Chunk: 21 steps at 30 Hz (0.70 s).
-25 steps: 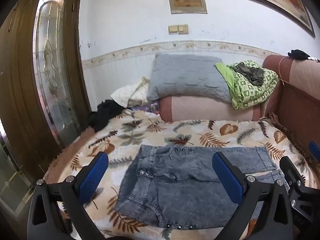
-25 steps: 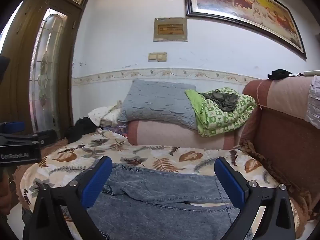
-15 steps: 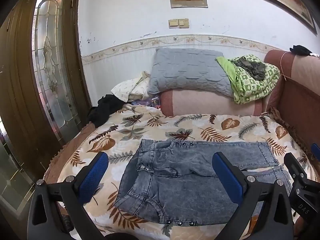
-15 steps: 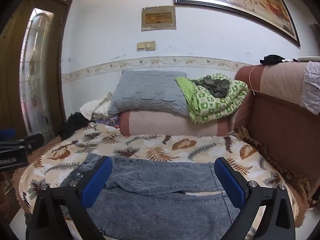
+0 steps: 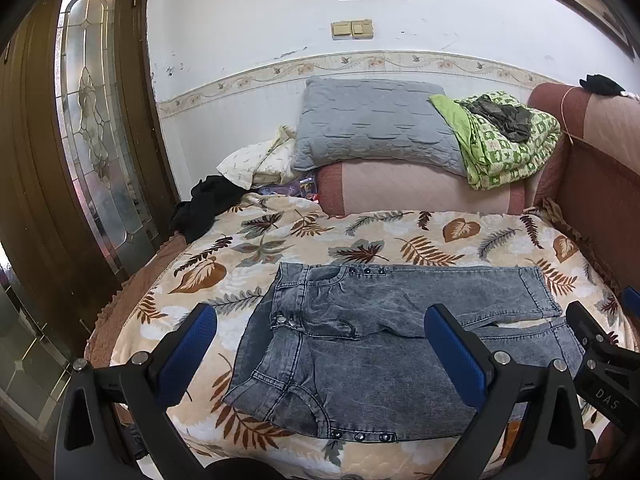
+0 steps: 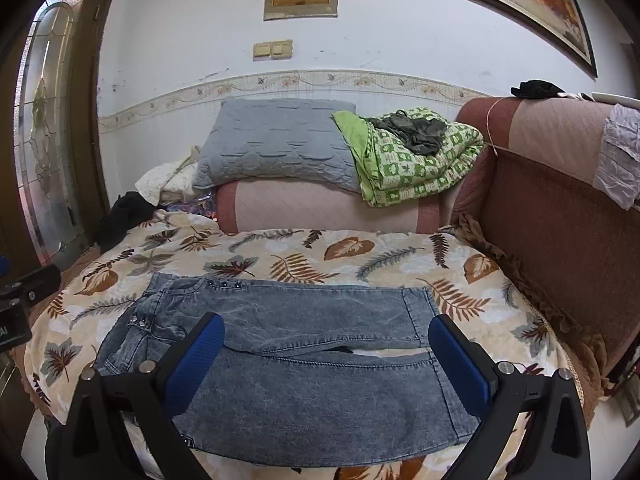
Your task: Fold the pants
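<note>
Grey acid-wash denim pants [image 5: 372,336] lie flat on the leaf-print bedspread [image 5: 360,240], waist to the left, legs folded back to the right. They also show in the right wrist view [image 6: 304,360]. My left gripper [image 5: 320,356] is open and empty, held above the near edge of the pants by the waist. My right gripper [image 6: 326,360] is open and empty, above the leg end. The right gripper's body shows at the right edge of the left wrist view [image 5: 600,360].
A grey pillow [image 6: 276,144] and green patterned blanket [image 6: 412,156] rest on a pink bolster [image 6: 328,204] at the back. A red-brown sofa back [image 6: 560,224] stands right. A wooden glass door [image 5: 92,132] stands left. Black cloth [image 5: 204,204] lies by the door.
Both grippers have pulled back and tilted down, so more of the pants and bedspread shows. The pants have not moved. Both grippers stayed open.
</note>
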Available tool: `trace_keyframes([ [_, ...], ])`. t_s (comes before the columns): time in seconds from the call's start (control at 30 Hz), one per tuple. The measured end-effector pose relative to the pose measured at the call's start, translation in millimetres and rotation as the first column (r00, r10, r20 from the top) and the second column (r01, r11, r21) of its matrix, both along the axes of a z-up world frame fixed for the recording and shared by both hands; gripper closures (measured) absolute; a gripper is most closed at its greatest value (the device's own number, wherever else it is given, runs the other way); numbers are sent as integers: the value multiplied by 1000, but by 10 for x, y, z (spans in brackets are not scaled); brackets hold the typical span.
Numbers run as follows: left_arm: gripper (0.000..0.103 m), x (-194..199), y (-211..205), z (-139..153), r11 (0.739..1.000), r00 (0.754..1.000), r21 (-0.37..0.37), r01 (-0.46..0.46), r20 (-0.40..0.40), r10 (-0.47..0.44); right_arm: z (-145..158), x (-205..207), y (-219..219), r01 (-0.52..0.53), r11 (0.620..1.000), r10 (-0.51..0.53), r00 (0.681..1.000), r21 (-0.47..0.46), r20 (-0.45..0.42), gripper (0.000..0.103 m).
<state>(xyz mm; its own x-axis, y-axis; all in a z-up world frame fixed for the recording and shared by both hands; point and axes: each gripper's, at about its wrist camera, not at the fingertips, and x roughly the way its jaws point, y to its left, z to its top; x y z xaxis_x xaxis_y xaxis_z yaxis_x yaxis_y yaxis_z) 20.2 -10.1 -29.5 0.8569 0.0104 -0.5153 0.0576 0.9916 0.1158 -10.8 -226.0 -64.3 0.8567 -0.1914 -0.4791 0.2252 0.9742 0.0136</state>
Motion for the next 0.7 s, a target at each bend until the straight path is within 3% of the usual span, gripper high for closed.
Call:
trace_keyframes([
  [0.7, 0, 157, 113, -256, 999, 997, 10, -46, -58, 46, -137, 100, -29, 37, 999, -39, 997, -30, -72, 0],
])
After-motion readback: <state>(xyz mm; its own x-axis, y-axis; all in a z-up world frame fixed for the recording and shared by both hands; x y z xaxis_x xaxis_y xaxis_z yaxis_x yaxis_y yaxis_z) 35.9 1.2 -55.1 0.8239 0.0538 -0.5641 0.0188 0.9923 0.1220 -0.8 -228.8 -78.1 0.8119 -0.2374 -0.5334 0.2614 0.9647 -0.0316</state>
